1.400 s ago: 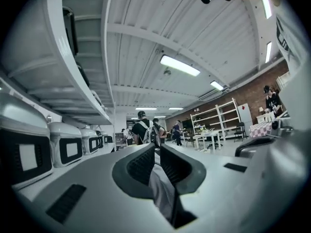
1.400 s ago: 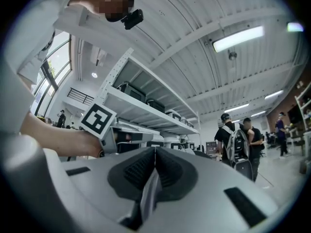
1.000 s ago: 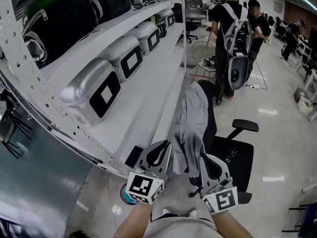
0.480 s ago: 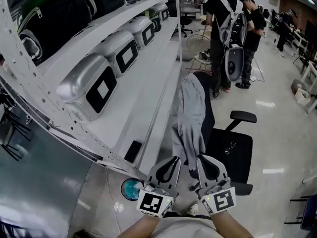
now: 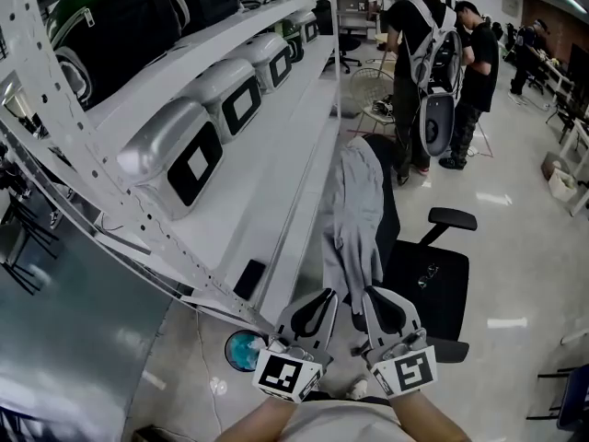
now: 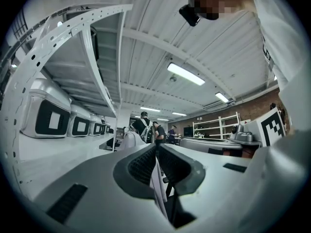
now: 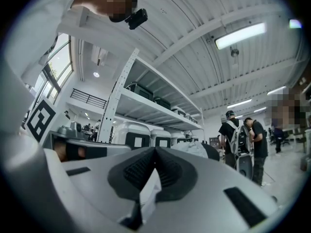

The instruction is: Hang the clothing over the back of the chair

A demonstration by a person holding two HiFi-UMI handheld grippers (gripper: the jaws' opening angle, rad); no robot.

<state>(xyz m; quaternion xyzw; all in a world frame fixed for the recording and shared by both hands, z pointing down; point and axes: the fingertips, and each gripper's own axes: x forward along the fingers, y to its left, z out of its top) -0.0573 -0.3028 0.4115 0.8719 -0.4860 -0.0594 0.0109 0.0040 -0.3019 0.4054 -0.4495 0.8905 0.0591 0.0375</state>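
A grey garment (image 5: 359, 205) is draped over the back of a black office chair (image 5: 433, 284) and hangs down its rear side toward me. In the head view my left gripper (image 5: 320, 298) and right gripper (image 5: 374, 296) sit close together at the garment's lower edge. The left gripper (image 6: 156, 148) has its jaws shut with a strip of pale cloth (image 6: 159, 186) pinched between the pads. My right gripper (image 7: 155, 150) is likewise shut on a fold of the same cloth (image 7: 148, 191). The chair back itself is mostly hidden under the fabric.
A long white shelf rack (image 5: 276, 182) with several grey cases (image 5: 179, 159) runs along the left, close to the chair. Two people (image 5: 419, 53) stand beyond the chair. A teal round object (image 5: 244, 350) lies on the floor below the rack. The chair's armrest (image 5: 453, 217) juts right.
My left gripper has moved right and now sits close beside the right one at the garment's hem. The right gripper and the garment have hardly shifted.
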